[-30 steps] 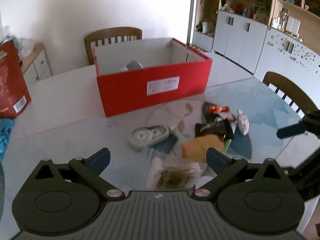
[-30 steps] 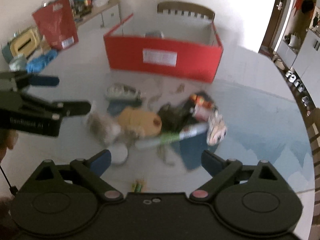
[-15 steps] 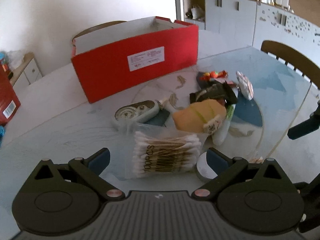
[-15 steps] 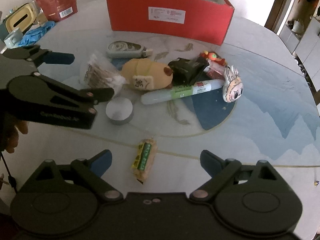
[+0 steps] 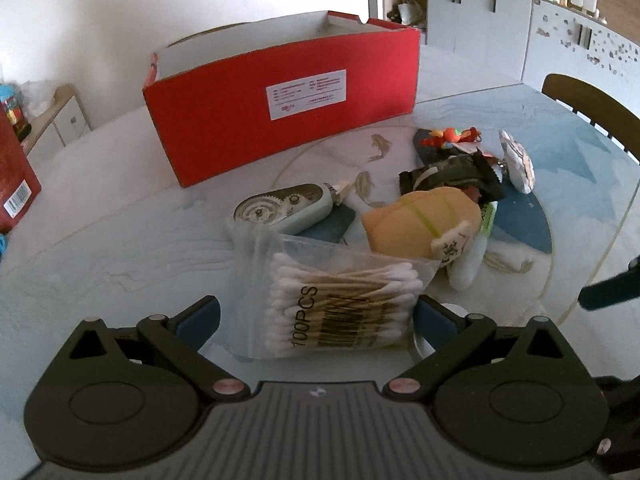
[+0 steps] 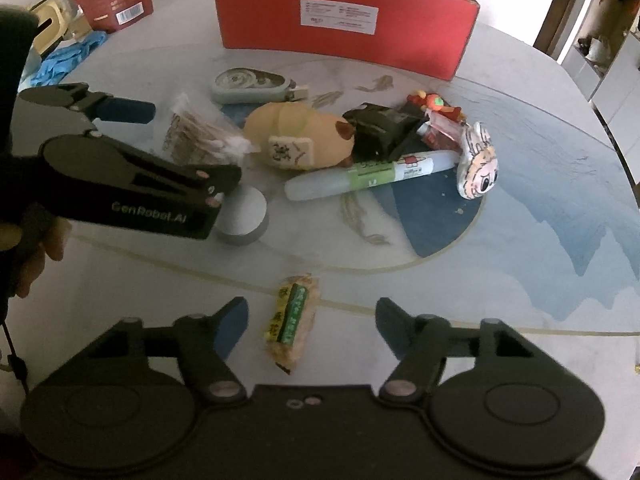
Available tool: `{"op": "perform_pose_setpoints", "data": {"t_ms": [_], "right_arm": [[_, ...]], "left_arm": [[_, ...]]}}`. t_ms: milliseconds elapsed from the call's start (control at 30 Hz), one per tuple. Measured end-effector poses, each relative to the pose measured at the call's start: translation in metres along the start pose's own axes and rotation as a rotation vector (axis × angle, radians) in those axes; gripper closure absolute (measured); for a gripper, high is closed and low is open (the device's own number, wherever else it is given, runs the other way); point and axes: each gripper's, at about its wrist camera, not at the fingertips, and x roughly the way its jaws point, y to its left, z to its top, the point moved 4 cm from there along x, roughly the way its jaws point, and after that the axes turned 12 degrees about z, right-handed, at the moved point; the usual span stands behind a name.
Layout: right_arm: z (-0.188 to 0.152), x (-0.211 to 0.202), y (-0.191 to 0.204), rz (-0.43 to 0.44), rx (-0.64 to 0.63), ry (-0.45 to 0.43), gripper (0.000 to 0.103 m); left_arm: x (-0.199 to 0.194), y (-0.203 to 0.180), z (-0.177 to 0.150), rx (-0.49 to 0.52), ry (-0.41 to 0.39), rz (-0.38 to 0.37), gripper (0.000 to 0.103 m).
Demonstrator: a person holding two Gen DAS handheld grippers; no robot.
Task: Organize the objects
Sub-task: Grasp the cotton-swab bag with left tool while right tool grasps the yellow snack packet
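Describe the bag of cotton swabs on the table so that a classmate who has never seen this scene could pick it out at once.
Start at the red box on the table. In front of it lies a cluster of small items; the bag of cotton swabs lies at the cluster's near-left edge, beside the tan plush toy. It alone is a clear bag, printed "100PCS".
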Motion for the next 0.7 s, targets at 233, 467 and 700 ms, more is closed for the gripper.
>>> {"op": "perform_pose_setpoints", "data": {"t_ms": [233, 467, 700], "right_arm": [[-0.003, 0.002, 0.001, -0.009, -0.013, 0.016, 0.066], [-0.002, -0.001, -0.003, 0.0, -0.008, 0.015, 0.083], [0.011, -0.02, -0.01, 0.028, 0.014, -0.026, 0.083]], "left_arm": [[-0.004, 0.006, -0.001, -0.017, -0.024, -0.019, 0.01], [-0.007, 0.01, -0.001, -0.041, -0.016, -0.056, 0.033], [-0.019, 0.022, 0.002, -0.084, -0.025, -0.068, 0.033]]}}
